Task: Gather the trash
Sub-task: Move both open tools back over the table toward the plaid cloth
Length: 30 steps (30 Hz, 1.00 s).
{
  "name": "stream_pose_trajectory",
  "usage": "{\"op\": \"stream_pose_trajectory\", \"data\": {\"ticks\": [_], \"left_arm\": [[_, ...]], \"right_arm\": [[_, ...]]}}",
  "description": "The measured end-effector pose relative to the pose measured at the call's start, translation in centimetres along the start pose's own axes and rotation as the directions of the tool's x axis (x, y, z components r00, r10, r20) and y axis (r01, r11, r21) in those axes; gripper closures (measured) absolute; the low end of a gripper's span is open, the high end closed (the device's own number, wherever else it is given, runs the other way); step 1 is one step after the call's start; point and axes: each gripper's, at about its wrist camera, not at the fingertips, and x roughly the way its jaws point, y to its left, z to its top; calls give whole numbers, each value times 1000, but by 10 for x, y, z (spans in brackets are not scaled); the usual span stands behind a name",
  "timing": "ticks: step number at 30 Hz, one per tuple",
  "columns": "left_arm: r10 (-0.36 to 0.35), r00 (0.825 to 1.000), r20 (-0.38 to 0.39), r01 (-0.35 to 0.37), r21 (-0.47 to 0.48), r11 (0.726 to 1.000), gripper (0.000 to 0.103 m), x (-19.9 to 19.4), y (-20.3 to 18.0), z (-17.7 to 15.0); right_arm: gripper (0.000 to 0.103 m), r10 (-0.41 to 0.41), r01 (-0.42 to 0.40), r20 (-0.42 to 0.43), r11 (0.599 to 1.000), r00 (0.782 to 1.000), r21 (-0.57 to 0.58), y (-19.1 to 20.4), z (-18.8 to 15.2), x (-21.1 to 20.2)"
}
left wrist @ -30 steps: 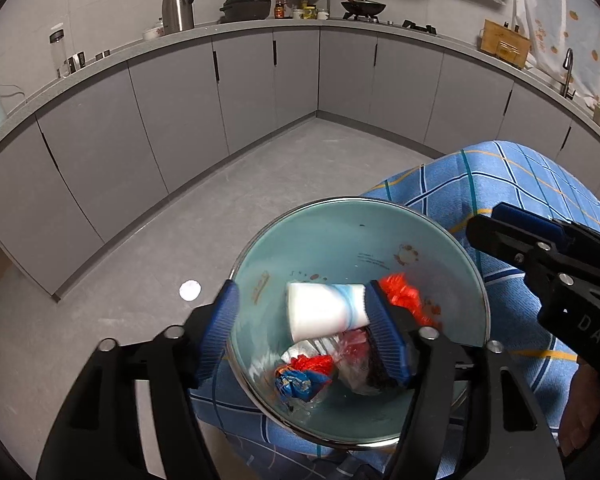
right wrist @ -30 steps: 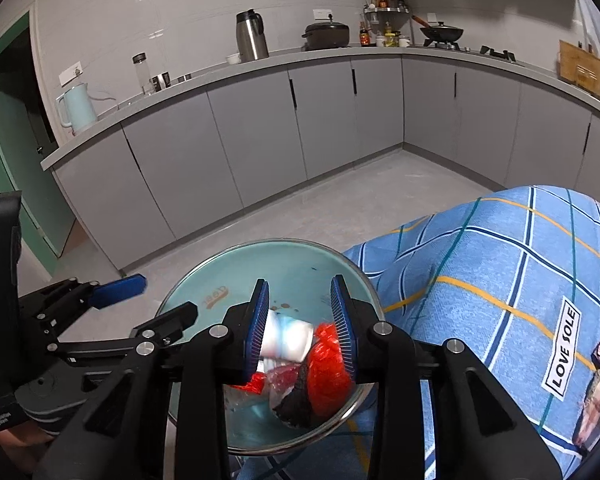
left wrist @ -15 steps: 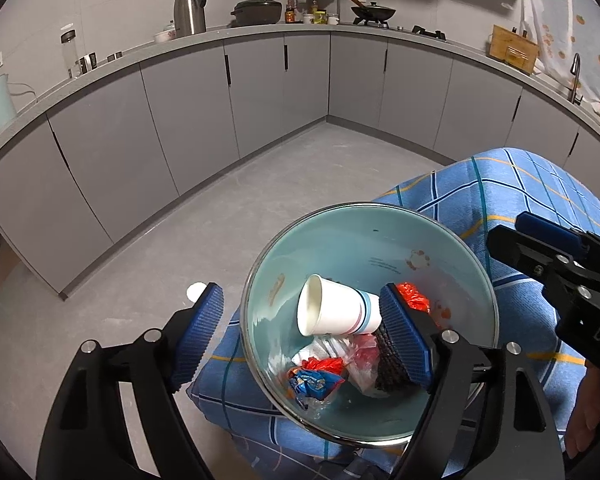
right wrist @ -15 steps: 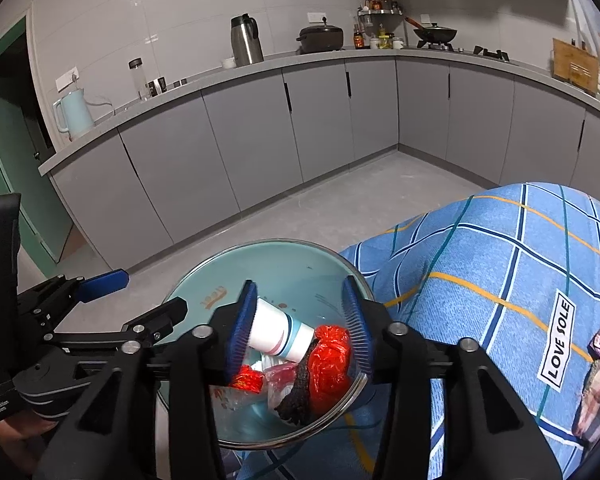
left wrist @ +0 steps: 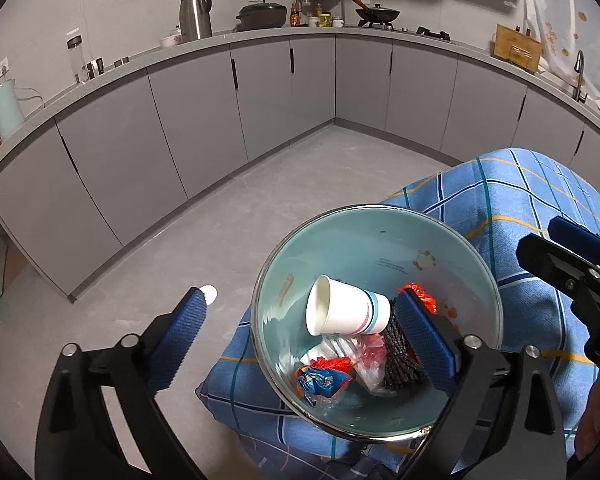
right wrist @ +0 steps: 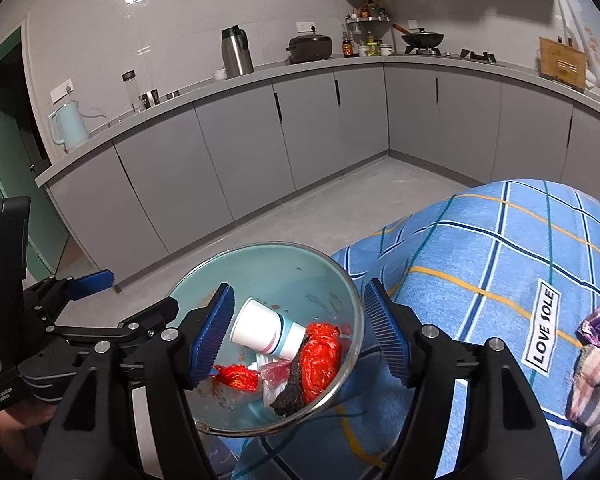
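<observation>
A teal bowl (left wrist: 380,248) (right wrist: 284,268) with a steel rim sits on the corner of a blue checked cloth. In it a white paper cup (left wrist: 346,312) (right wrist: 266,328) lies on its side atop red wrappers (right wrist: 320,356), clear plastic and a black cord bundle (left wrist: 398,356). My left gripper (left wrist: 302,340) is opening wide; one pad stands inside the bowl beside the cup's base, the other outside over the floor. My right gripper (right wrist: 300,334) is also opening, its pads straddling the bowl above the trash. Neither pad presses on anything.
The blue cloth (right wrist: 480,264) carries a "LOVE SOLE" label (right wrist: 542,328). A purple wrapper (right wrist: 598,328) and a checked cloth piece (right wrist: 592,388) lie at its right. Grey cabinets (left wrist: 204,120) ring the grey floor, which has a white spot (left wrist: 210,292).
The left jaws spread and let go of the paper cup, which now rests tilted on the trash. The right jaws widened too, from close around the cup and red wrapper.
</observation>
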Motion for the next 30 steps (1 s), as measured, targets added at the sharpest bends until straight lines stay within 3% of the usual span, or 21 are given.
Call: {"op": "stream_pose_trajectory", "data": {"ticks": [18, 30], "left_arm": [[-34, 999, 38, 32, 61, 998, 5, -25, -37, 6], [-125, 991, 38, 119, 128, 985, 5, -29, -88, 8]], "right_arm": [[33, -55, 54, 39, 998, 998, 31, -21, -5, -38], [33, -152, 148, 40, 985, 988, 89, -60, -24, -63]]}}
